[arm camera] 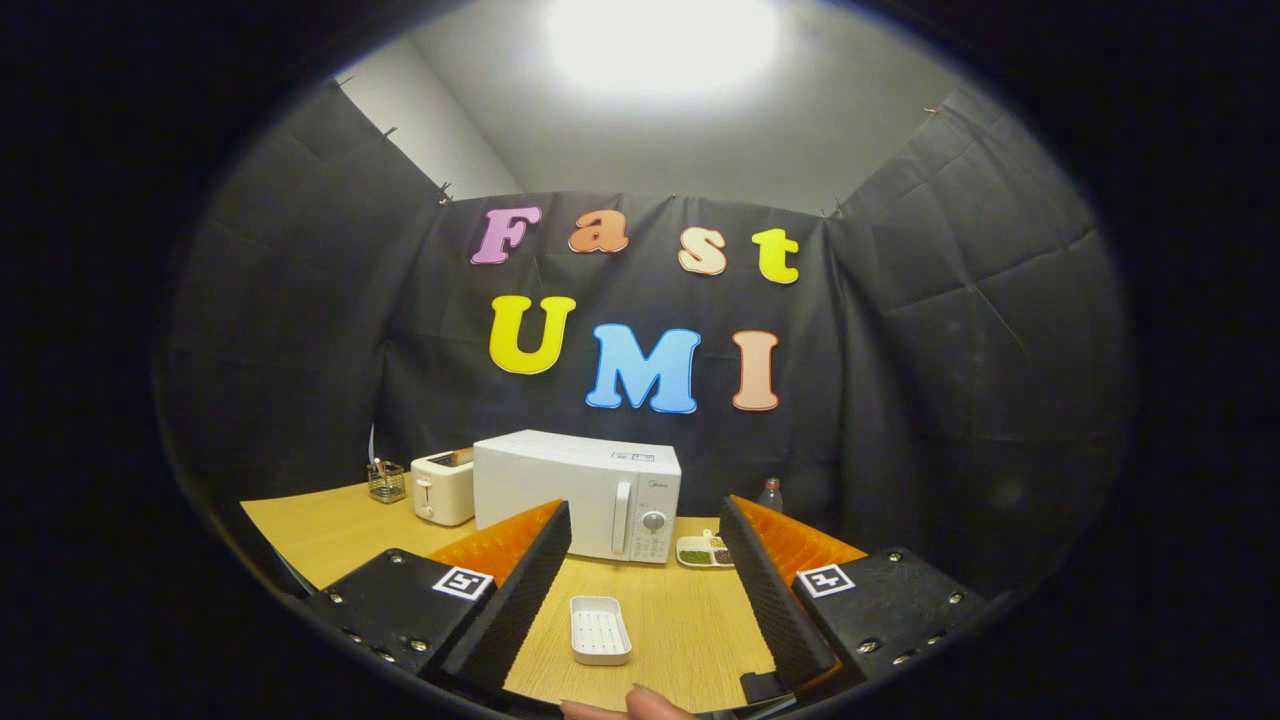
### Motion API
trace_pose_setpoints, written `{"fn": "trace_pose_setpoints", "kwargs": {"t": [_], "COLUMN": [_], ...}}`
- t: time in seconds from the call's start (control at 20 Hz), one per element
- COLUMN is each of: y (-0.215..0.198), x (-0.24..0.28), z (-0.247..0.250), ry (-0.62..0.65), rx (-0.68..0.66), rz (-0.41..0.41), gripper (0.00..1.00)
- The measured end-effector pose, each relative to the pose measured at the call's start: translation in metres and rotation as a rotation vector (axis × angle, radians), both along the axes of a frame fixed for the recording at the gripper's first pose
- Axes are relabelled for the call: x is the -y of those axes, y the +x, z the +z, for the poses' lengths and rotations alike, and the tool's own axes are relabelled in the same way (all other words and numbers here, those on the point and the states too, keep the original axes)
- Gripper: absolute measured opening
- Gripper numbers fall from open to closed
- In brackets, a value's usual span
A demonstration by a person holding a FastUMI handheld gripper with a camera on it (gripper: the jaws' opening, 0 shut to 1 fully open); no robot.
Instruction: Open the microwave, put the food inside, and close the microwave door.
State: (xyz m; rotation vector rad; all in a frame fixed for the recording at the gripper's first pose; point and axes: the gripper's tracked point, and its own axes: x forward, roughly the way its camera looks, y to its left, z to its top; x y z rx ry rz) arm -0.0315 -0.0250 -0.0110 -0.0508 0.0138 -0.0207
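We look from a fisheye camera riding on the gripper (645, 520), facing forward along its two spread fingers, which rise from the lower frame. We sit slightly above the wooden table (320, 530), well back from the closed microwave (577, 493) at centre, with the ceiling light at top.

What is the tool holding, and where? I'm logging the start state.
Nothing: the tool is open, fingers apart, with the white tray lying loose on the table between them.

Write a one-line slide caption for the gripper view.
Open gripper hovers over a white tray on the wooden table, facing the closed microwave beside a toaster.
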Motion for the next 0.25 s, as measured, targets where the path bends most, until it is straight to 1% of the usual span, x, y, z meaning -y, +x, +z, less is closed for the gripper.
{"fn": "trace_pose_setpoints", "kwargs": {"t": [0.25], "y": [0.0019], "x": [0.0009], "z": [-0.0030], "ry": [0.001], "rx": [-0.009], "rz": [-0.001], "gripper": [0.95]}}
